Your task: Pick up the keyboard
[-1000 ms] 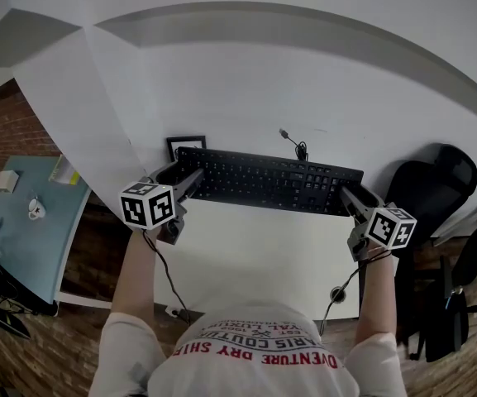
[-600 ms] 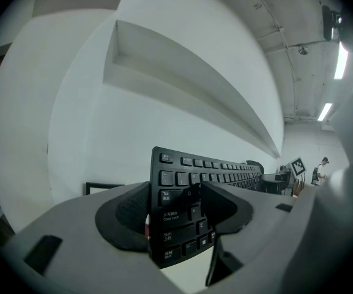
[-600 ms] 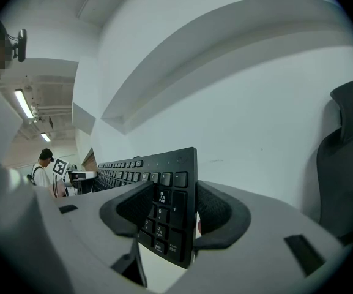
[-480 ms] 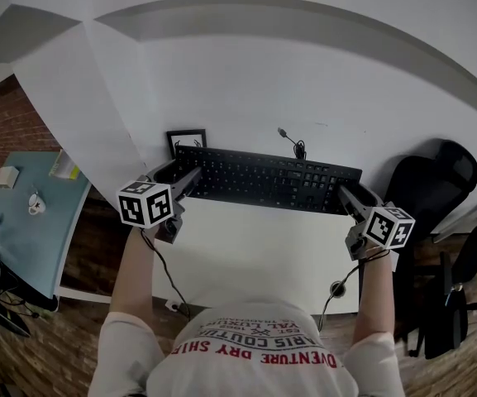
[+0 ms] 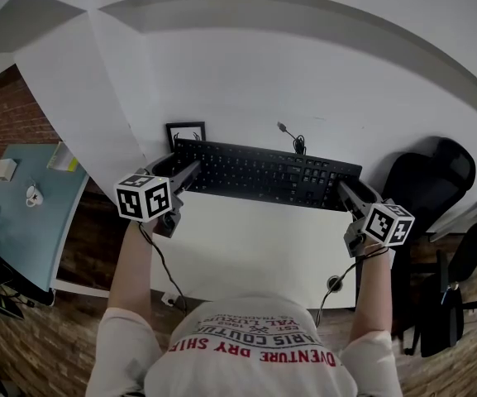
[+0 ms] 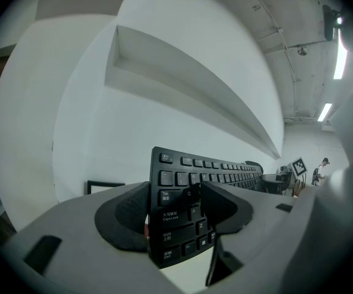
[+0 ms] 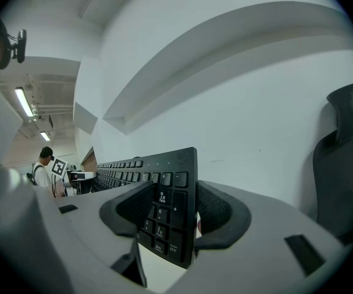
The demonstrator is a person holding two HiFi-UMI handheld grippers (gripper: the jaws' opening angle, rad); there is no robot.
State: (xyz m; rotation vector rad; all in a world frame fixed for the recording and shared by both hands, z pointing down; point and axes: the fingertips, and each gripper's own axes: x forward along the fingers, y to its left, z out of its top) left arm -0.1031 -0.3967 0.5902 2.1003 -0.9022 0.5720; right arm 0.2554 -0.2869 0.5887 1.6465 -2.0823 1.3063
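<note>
The black, flat plastic keyboard is seen at the far side of the white bench, its long axis running crosswise. Its left end is clamped in the left tool and its right end in the right tool, so an even, matched lift is judged to be needed.
</note>
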